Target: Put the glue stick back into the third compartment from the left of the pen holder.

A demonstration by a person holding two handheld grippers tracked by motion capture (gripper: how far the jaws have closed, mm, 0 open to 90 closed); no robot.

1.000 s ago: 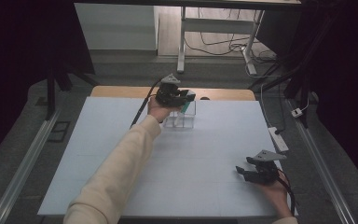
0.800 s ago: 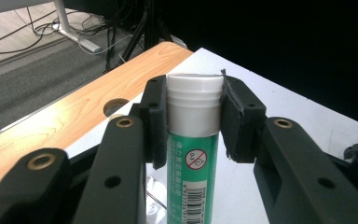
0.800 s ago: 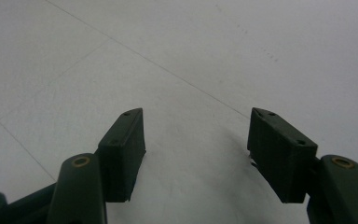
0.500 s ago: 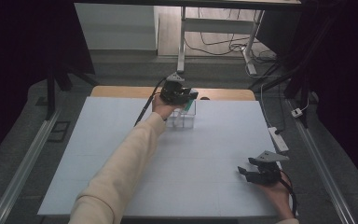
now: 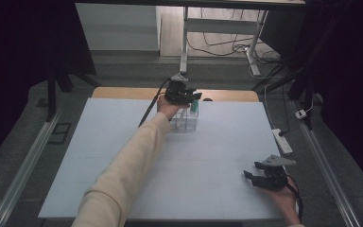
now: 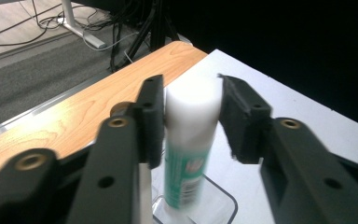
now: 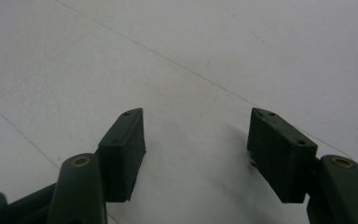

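Observation:
A white-capped green tube [image 6: 189,140] stands upright in a clear plastic box [image 5: 185,122] at the far middle of the white table [image 5: 123,156]. My left gripper [image 5: 189,98] hangs over that box with the tube [image 5: 195,106] between its jaws. In the left gripper view [image 6: 191,107] the jaws have just been opening: one pad [image 6: 154,121] lies against the tube and a gap shows at the other pad [image 6: 235,121]. My right gripper [image 5: 251,178] rests near the table's front right corner. Its jaws [image 7: 196,140] stand open over bare table with nothing between them.
A wooden strip [image 5: 227,96] runs along the table's far edge. A white power strip [image 5: 281,140] lies on the floor to the right. Desk legs and cables [image 5: 217,42] stand beyond the table. Metal rails [image 5: 26,165] flank both sides.
The left hand has shifted slightly toward the far right over the box, and its jaws have widened around the tube. The right gripper has stayed put.

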